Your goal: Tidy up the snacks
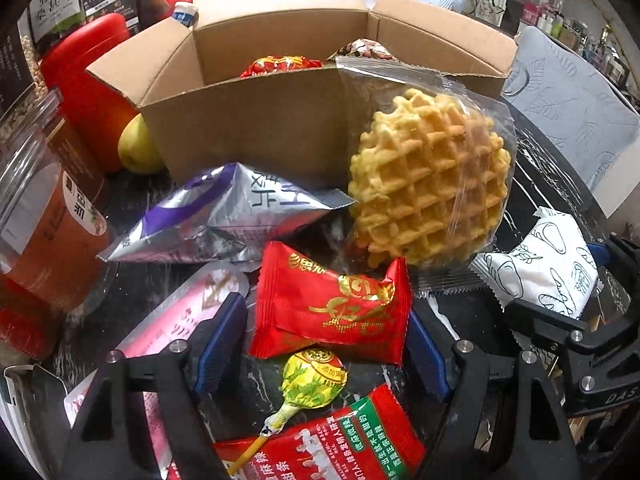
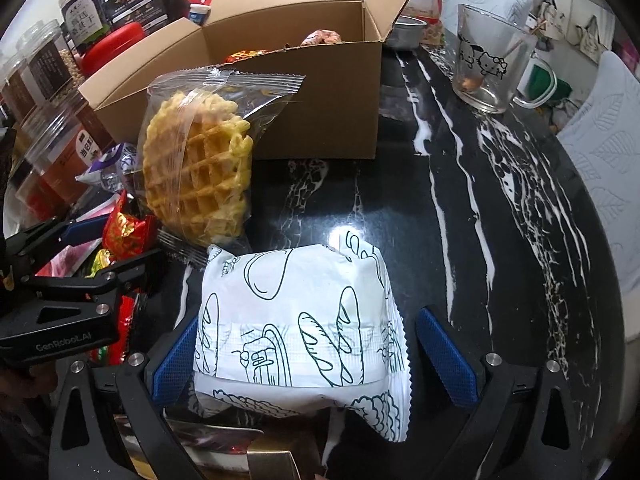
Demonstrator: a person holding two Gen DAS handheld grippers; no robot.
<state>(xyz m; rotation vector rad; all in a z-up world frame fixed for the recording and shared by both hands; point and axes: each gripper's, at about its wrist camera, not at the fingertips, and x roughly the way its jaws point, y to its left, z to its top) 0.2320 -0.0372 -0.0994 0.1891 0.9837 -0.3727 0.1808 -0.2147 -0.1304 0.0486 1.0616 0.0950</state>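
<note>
My left gripper points down at a pile of snacks. A red and gold snack packet lies between its blue pads, which stand close to both of its sides without clearly pressing. My right gripper straddles a white bread packet with green drawings that lies flat on the black marble table; its pads are apart. A waffle in a clear wrapper leans on the open cardboard box, which holds red wrapped snacks.
A lollipop, a red and green packet, a silver and purple packet and a pink packet lie around the left gripper. Clear jars stand at the left. A glass mug stands at the back right.
</note>
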